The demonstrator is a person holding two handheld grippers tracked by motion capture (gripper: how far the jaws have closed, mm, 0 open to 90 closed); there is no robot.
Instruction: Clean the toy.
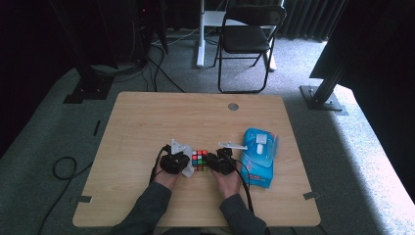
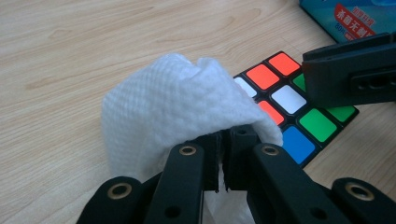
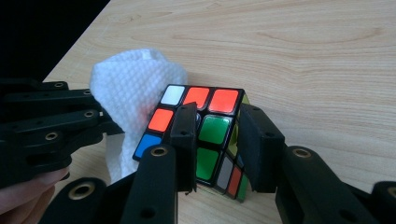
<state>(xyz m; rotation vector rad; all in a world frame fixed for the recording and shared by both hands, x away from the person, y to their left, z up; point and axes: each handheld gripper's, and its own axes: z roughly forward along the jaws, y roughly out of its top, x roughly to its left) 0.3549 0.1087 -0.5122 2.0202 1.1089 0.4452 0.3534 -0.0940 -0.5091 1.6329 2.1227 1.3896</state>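
A scrambled puzzle cube (image 1: 199,159) rests on the wooden table (image 1: 195,122) between my two grippers. My right gripper (image 3: 217,140) is shut on it, its pads pressing one corner edge so that the cube (image 3: 205,112) sits tilted. My left gripper (image 2: 226,158) is shut on a white textured wipe (image 2: 173,102), which bulges over the jaws and touches the cube (image 2: 289,100) on its left side. From above, the left gripper (image 1: 182,163) and the right gripper (image 1: 209,161) face each other across the cube, with the wipe (image 1: 188,170) hanging at the left one.
A blue pack of wipes (image 1: 259,156) lies just right of my right hand. A round grommet (image 1: 233,106) sits near the table's far edge. A black folding chair (image 1: 247,34) stands beyond the table. Cables trail from both grippers toward the person.
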